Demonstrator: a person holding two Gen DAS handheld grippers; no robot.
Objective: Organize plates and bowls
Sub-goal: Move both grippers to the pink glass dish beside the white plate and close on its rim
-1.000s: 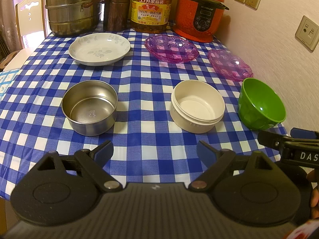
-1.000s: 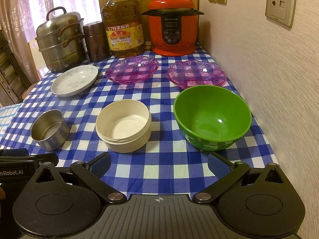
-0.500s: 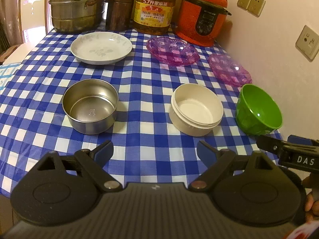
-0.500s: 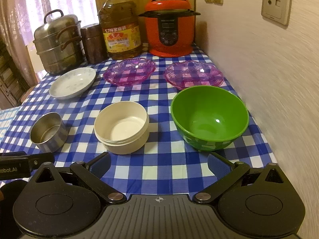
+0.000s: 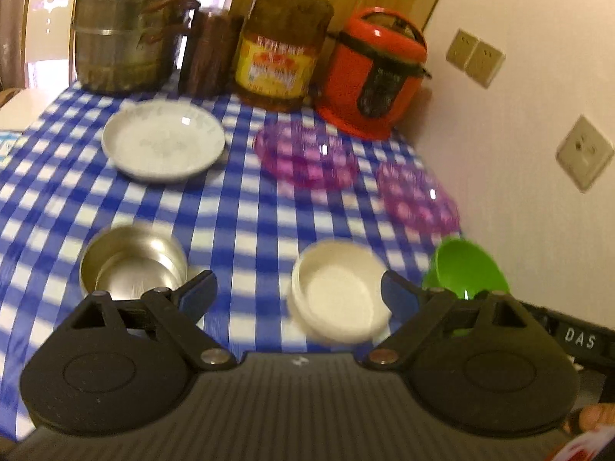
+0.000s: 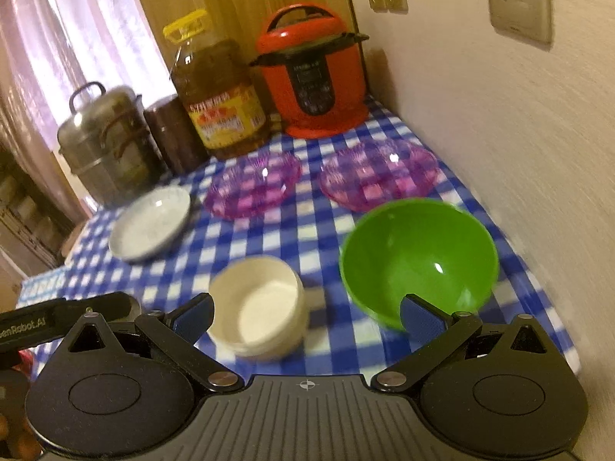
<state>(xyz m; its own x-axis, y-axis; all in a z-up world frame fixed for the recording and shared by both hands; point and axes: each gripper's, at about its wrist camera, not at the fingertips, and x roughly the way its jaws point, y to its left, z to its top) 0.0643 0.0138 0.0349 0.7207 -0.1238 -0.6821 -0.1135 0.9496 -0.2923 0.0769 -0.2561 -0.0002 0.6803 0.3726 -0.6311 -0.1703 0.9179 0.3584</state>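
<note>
On the blue checked tablecloth (image 5: 246,207) stand a steel bowl (image 5: 132,265), a cream bowl (image 5: 338,292) and a green bowl (image 5: 465,269) in the near row. Behind them lie a white plate (image 5: 163,140) and two purple glass dishes (image 5: 305,153) (image 5: 419,196). My left gripper (image 5: 298,296) is open, held above the table between the steel and cream bowls. In the right wrist view my right gripper (image 6: 307,315) is open too, its fingers framing the cream bowl (image 6: 259,303) and the near rim of the green bowl (image 6: 419,259). Both views are blurred.
At the back stand a stacked steel pot (image 5: 123,27), a brown canister (image 5: 209,52), an oil bottle (image 5: 282,34) and a red pressure cooker (image 5: 374,73). A wall (image 6: 519,134) with sockets runs along the table's right edge. A chair (image 5: 46,27) is at far left.
Both grippers have risen and moved forward over the table; the near bowls now sit lower in each view, close to the fingertips. Nothing on the table has moved.
</note>
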